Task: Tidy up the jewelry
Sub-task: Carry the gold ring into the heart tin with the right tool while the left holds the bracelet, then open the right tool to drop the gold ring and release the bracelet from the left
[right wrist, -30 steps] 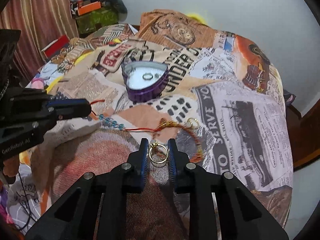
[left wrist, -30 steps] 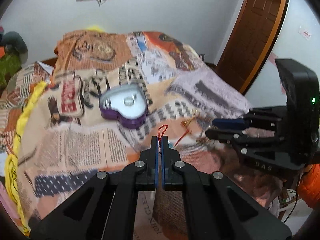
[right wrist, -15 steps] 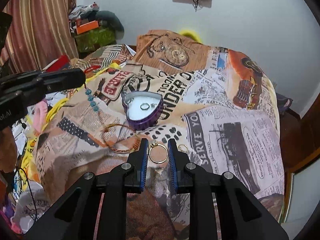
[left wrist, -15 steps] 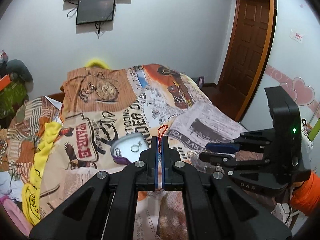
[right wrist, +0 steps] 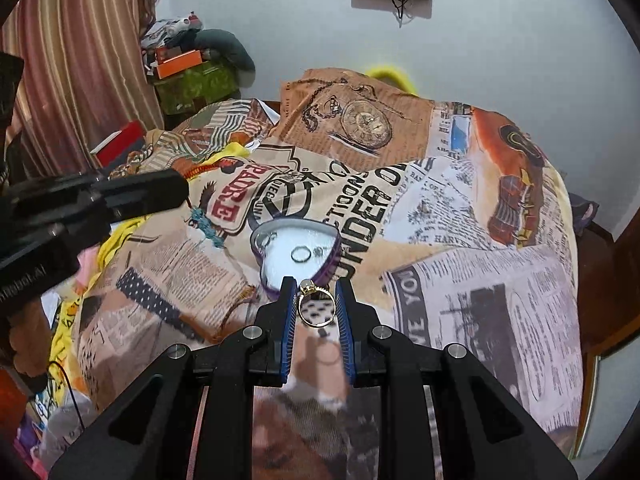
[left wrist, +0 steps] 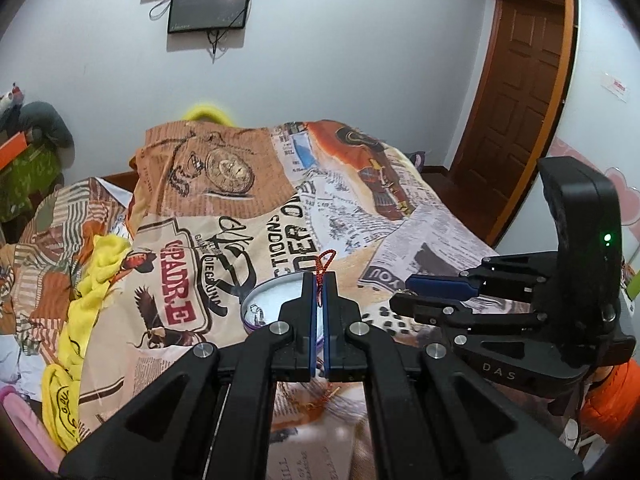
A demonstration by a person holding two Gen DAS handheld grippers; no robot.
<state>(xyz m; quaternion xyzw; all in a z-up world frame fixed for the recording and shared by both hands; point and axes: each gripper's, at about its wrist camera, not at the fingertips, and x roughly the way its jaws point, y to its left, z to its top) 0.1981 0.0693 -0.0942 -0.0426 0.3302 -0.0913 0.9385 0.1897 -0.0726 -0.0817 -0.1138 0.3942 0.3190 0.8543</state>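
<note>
A purple heart-shaped jewelry box (right wrist: pixel 296 252) lies open on the bed, with a silver ring (right wrist: pixel 301 254) on its white lining; it also shows in the left wrist view (left wrist: pixel 264 306). My right gripper (right wrist: pixel 317 306) is shut on a gold ring (right wrist: pixel 316 308) and holds it above the bed, just short of the box. My left gripper (left wrist: pixel 319 292) is shut on a red thread bracelet (left wrist: pixel 322 266), whose teal beads (right wrist: pixel 204 224) hang below the left fingers in the right wrist view. The right gripper (left wrist: pixel 432 292) appears at the right of the left wrist view.
The bed is covered by a newspaper-print sheet (right wrist: pixel 460 216). Yellow cloth (left wrist: pixel 88 280) bunches along its left side. Boxes and clutter (right wrist: pixel 188 76) stand by the striped curtain. A wooden door (left wrist: pixel 524 80) is at the right, a screen (left wrist: pixel 208 6) on the wall.
Both grippers have risen off the bed with their pieces. The bracelet has been lifted clear of the sheet and now dangles from the left gripper. The box now sits just ahead of both.
</note>
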